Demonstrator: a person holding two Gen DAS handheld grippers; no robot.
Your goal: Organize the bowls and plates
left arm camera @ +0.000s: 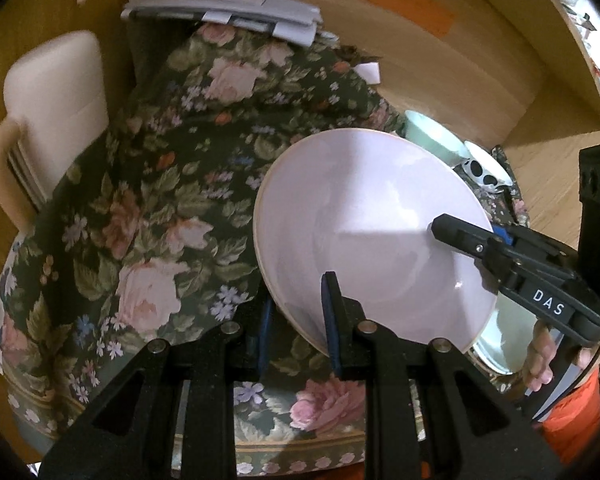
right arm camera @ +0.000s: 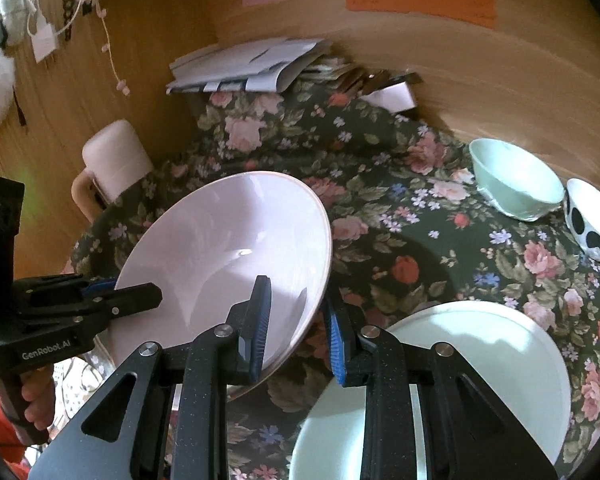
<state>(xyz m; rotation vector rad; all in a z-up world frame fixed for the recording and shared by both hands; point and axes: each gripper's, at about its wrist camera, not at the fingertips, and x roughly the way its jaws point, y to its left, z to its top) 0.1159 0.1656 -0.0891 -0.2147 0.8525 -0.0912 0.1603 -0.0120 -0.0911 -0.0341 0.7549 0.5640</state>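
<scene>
I see two close fisheye views angled down from either side of the pale pink plate (left arm camera: 372, 236), my left camera at its near-left rim, my right at its near-right rim (right arm camera: 228, 264), both sharing the floral tablecloth (left arm camera: 160, 200) beyond.

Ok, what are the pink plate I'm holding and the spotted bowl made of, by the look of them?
Pink plate: likely glazed ceramic. It is glossy, with a bright highlight and soft reflections, and the rim edge shows a thin tan line that looks unglazed. Hard plastic can't be ruled out.
Spotted bowl: probably glazed ceramic too, shiny white with black spots; it is too small and blurred to be sure.
</scene>
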